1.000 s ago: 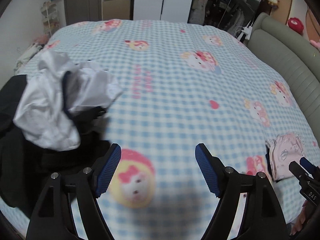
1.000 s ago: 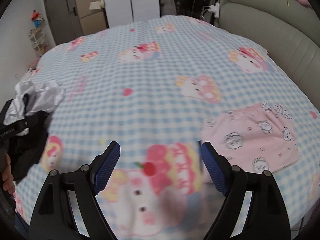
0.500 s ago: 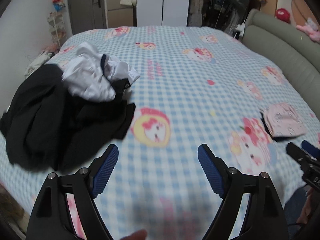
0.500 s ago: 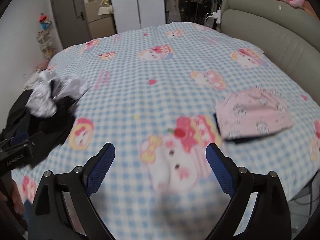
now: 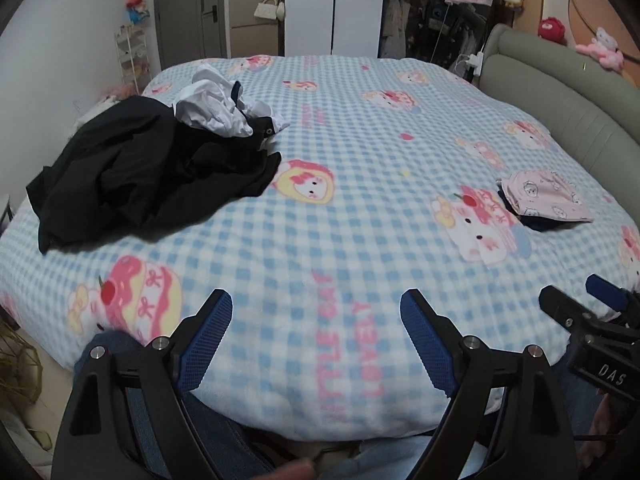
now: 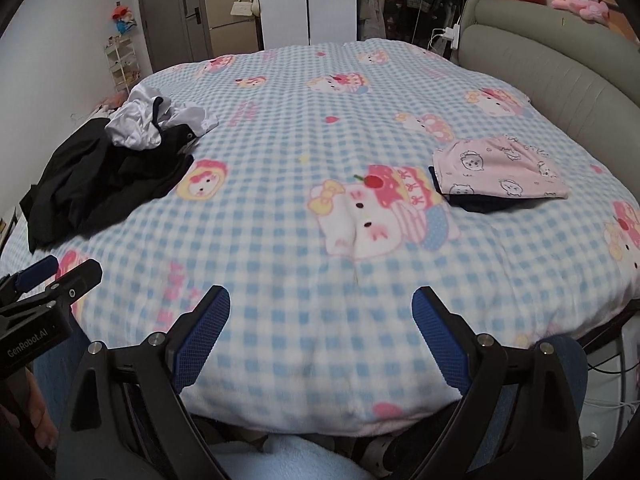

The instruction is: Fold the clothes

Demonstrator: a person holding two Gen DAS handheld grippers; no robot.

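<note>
Left wrist view looks across a bed (image 5: 360,208) covered with a blue-checked cartoon blanket, and that bed serves as the landmark for everything else. Above its near edge the left gripper (image 5: 316,336) is spread wide with nothing between its blue pads (image 5: 208,336). Just beside it, also at the near edge, the right gripper (image 6: 320,332) is equally wide and empty; its black body shows at the lower right of the left view. On the left side of the bed lies a crumpled black garment (image 5: 132,172), unfolded, reaching almost to the bed's left edge. A rumpled white garment (image 5: 220,112) with dark trim rests on the far part of the black one, touching it. On the right side of the bed, well apart from that heap, a folded pink piece (image 6: 500,168) printed with small animals sits on top of a dark folded item (image 6: 484,204), whose edge peeks out below it. A grey padded headboard (image 5: 560,92) curves along the bed's right side. Beyond the far edge stand a white wardrobe (image 5: 332,4) and a dark door (image 5: 188,12). Blue-clad knees (image 6: 560,364) of the person show under the bed's near edge.
</note>
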